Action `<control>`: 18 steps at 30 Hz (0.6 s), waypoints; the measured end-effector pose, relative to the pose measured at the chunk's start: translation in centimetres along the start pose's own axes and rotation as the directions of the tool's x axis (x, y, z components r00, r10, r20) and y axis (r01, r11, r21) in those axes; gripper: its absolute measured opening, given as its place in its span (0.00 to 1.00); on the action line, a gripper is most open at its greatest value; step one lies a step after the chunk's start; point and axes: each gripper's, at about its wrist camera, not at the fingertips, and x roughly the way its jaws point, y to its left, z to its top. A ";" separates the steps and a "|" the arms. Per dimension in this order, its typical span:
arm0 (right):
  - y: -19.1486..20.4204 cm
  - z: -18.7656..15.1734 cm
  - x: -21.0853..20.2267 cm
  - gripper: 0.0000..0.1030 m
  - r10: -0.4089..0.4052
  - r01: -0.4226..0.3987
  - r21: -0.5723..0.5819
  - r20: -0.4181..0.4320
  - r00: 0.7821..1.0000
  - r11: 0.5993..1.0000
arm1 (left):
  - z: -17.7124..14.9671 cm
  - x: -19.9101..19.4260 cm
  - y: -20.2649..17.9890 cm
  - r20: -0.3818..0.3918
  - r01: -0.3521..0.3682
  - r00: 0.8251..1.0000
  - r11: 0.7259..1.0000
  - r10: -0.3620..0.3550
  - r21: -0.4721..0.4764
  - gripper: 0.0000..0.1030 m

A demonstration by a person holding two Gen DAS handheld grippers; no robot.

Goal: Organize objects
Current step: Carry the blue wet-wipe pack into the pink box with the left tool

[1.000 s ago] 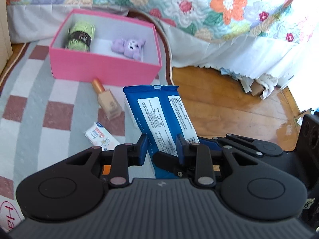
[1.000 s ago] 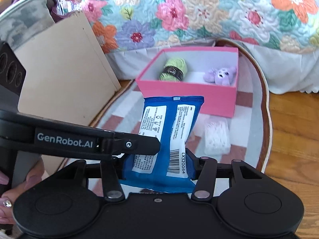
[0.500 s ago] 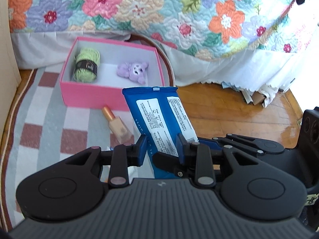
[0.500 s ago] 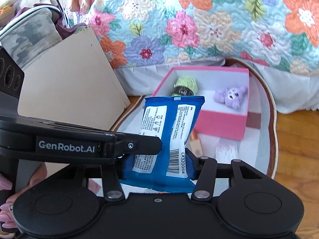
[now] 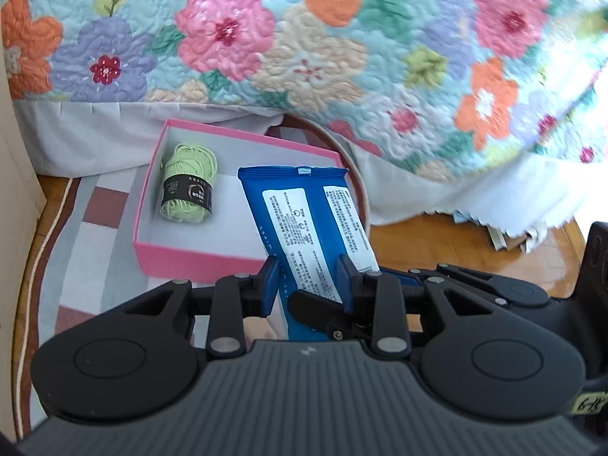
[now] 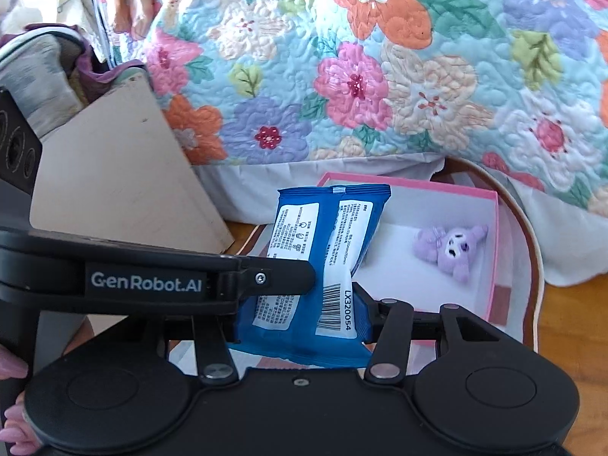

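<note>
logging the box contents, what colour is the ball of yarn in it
Light green, with a black label band around its middle: the yarn shows best in the left wrist view, inside the pink box.

Left wrist view: looks forward and down along its tongs (image 5: 307,285), from low and close, at the pink box (image 5: 197,258) on the rug (image 5: 87,228), floral quilt (image 5: 304,57) far behind. Right wrist view: same heading, set further right, equally close. Both share the blue wipes packet (image 5: 311,228) (image 6: 323,250), box (image 6: 490,266) and quilt (image 6: 380,76).
</note>
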 end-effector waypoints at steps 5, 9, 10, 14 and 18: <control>-1.8 1.7 4.9 0.54 -0.026 0.026 0.004 -0.033 0.999 1.000 | 2.6 5.0 2.3 -0.046 -0.016 0.999 1.000 0.015 -0.021 0.30; -4.3 2.4 8.8 0.54 -0.040 0.042 0.045 -0.063 0.997 0.998 | 4.0 9.4 3.9 -0.076 -0.020 0.997 0.999 0.016 -0.050 0.30; -5.0 2.5 9.7 0.54 -0.039 0.043 0.060 -0.065 0.997 0.997 | 4.2 10.5 4.2 -0.080 -0.021 0.997 0.998 0.017 -0.053 0.30; -8.0 2.6 13.3 0.53 -0.023 0.034 0.118 -0.086 0.996 0.992 | 5.1 14.7 5.7 -0.111 -0.024 0.994 0.996 0.014 -0.083 0.30; -10.8 2.3 16.5 0.53 0.003 0.021 0.198 -0.122 0.993 0.980 | 5.6 18.3 7.1 -0.145 -0.019 0.989 0.994 0.003 -0.111 0.30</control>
